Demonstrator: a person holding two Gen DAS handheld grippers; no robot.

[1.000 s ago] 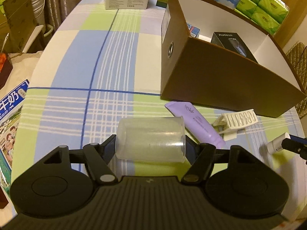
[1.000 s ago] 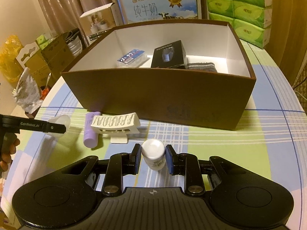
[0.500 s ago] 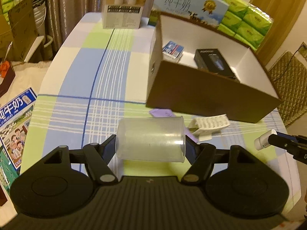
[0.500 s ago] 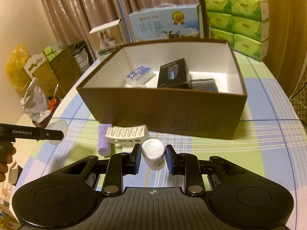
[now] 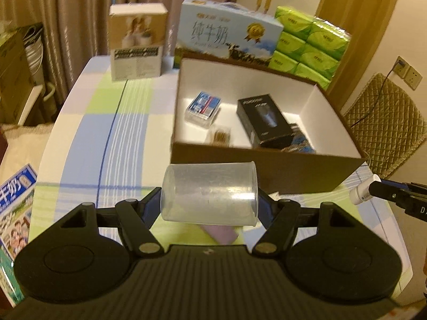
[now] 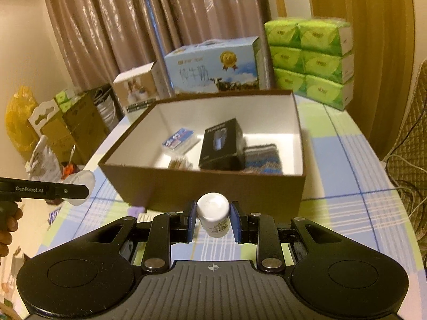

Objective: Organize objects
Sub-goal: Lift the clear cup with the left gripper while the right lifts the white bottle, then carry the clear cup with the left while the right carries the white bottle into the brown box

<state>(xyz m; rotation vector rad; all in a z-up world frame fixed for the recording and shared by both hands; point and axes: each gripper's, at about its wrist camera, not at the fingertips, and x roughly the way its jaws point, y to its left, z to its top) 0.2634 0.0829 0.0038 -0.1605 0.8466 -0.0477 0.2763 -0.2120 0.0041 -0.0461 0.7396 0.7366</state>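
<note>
My left gripper (image 5: 209, 204) is shut on a clear plastic cup (image 5: 209, 193) lying sideways between its pads, raised over the table in front of the brown box (image 5: 267, 173). My right gripper (image 6: 212, 220) is shut on a small white bottle (image 6: 213, 213), held up just before the box's near wall (image 6: 202, 186). Inside the box lie a black carton (image 5: 264, 124), a blue-and-white pack (image 5: 204, 106), a small tan item (image 5: 220, 134) and a striped cloth (image 6: 263, 158). A purple tube (image 5: 220, 233) peeks out on the table under the cup.
Behind the box stand a blue milk carton (image 5: 226, 32), a white-and-brown carton (image 5: 137, 42) and stacked green tissue packs (image 5: 307, 42). A quilted chair (image 5: 384, 125) is at the right. The checked tablecloth (image 5: 106, 122) lies left of the box. A person's hand (image 6: 6, 224) holds the left gripper.
Both grippers have risen with their loads and tipped up, so the box's inside now shows. The purple tube and white ribbed piece have dropped mostly out of sight beneath them.
</note>
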